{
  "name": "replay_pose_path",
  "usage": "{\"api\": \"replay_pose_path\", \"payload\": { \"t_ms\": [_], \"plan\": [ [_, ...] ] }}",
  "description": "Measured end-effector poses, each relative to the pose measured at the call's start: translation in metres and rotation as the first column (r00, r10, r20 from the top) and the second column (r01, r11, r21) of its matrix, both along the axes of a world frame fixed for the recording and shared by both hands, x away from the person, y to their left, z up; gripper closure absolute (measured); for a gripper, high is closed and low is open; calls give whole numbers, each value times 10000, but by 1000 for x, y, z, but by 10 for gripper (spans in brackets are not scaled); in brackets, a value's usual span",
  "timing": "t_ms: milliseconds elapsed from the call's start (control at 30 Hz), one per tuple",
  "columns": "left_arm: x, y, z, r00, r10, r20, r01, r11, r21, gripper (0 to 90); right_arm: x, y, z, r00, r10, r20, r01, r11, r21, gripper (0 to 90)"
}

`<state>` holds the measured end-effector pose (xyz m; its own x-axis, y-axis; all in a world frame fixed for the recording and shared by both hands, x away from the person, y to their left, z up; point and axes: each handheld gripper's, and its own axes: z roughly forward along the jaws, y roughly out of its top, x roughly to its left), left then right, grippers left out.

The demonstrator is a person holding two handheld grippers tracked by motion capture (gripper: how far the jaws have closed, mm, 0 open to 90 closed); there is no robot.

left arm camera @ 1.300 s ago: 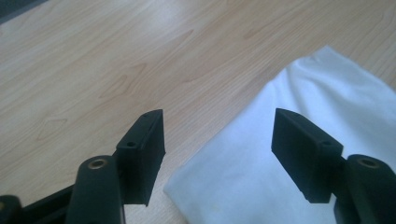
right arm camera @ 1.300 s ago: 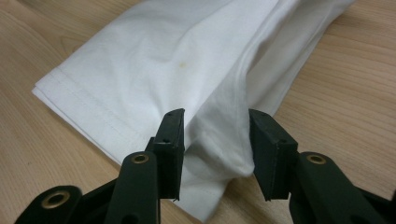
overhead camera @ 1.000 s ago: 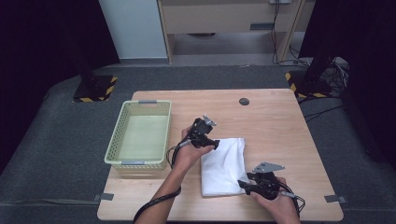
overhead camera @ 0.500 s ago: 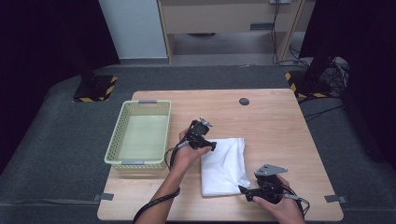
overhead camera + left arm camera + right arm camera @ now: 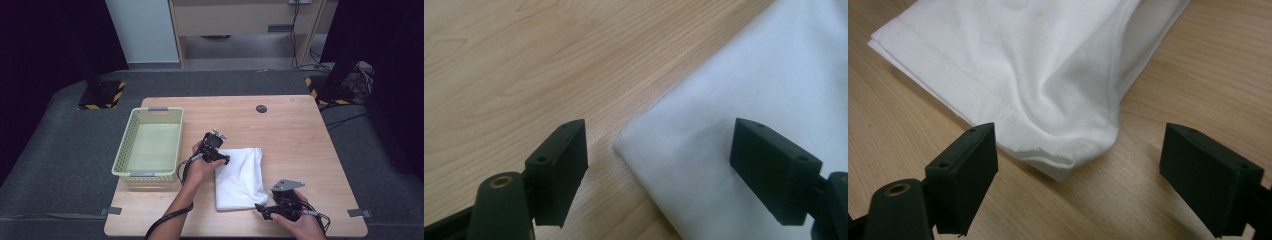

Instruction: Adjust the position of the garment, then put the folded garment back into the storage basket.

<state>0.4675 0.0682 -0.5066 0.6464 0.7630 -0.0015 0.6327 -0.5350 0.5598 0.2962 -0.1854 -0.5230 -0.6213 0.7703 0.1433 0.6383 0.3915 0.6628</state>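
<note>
The right gripper (image 5: pixel 263 209) sits near the bottom of the high view, a bit right of the middle. Its two black jaws are wide apart & grip nothing. They have just been opening, w/ no cloth pinched between them. In the right gripper view, one corner of the folded white cloth (image 5: pixel 1048 75) pokes down into the gap, a little nearer the jaw at lower left. It lies flat on the wood, and neither jaw touches it. A stitched hem runs along the cloth's edge there.

A little farther up, in the middle of the high view, the white cloth (image 5: pixel 240 176) lies flat on the light wooden table (image 5: pixel 300 135), folded into a tall block shape w/ a few soft wrinkles.

The left gripper (image 5: pixel 223 159) is at the cloth's upper left corner. Its jaws are wide apart too, let go, holding nothing. In the left gripper view, that cloth corner (image 5: pixel 749 125) reaches into the gap from the right side of the frame. The jaw at lower right is over the cloth; I can't tell if it touches. The jaw at lower left is over bare wood.

Farther left in the high view stands a pale green plastic basket (image 5: pixel 125 159) w/ holes in its sides, apart from the cloth.

Farthest up, near the table's top edge, is a small round dark spot (image 5: pixel 261 108).
</note>
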Motion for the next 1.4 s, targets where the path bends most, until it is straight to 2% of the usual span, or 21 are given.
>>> {"api": "replay_pose_path", "payload": {
  "t_ms": [133, 333, 533, 700, 833, 933, 1033, 1167, 1233, 1333, 1400],
  "plan": [
    [1, 1, -3, 9999, 88, -57, -89, 9999, -103, 228, 1, 2, -3, 9998, -6, -207, 8, 10000, 94, 184],
    [2, 1, -10, 10000, -26, -65, 26, 9999, -105, 226, 4, 10, -5, 9999, 106, -33, -106, 9999, 54, 194],
    [3, 2, -11, 10000, -75, -56, 73, 9998, -195, 214, 3, 18, -6, 9989, 367, 293, -359, 9990, -269, 224],
    [3, 5, -13, 9999, -36, -100, 32, 9992, -403, 208, 0, 20, -8, 9945, 649, 824, -593, 9959, -690, 275],
    [3, 5, -13, 10000, -33, -42, 31, 9990, -451, 209, 0, 20, -8, 9930, 736, 923, -667, 9950, -748, 298],
    [1, 5, -13, 9998, -210, 61, 213, 9982, -568, 258, 0, 20, -8, 9926, 782, 931, -710, 9944, -777, 310],
    [-3, 5, -12, 9988, -471, 118, 478, 9965, -693, 354, 0, 21, -7, 9914, 879, 968, -805, 9937, -774, 357],
    [-10, 3, -12, 9976, -687, 84, 692, 9910, -1146, 608, -1, 23, -6, 9890, 1057, 1035, -996, 9930, -628, 546],
    [-14, 1, -13, 9983, -589, 39, 588, 9879, -1434, 731, 1, 24, -6, 9900, 971, 1027, -919, 9943, -546, 667],
    [-16, 1, -12, 9993, -380, -46, 369, 9886, -1457, 772, 3, 26, -6, 9914, 840, 1005, -807, 9961, -357, 758],
    [-17, -1, -8, 9995, -308, -38, 301, 9923, -1200, 787, 6, 26, -5, 9932, 783, 859, -766, 9968, -232, 782]
  ]
}}
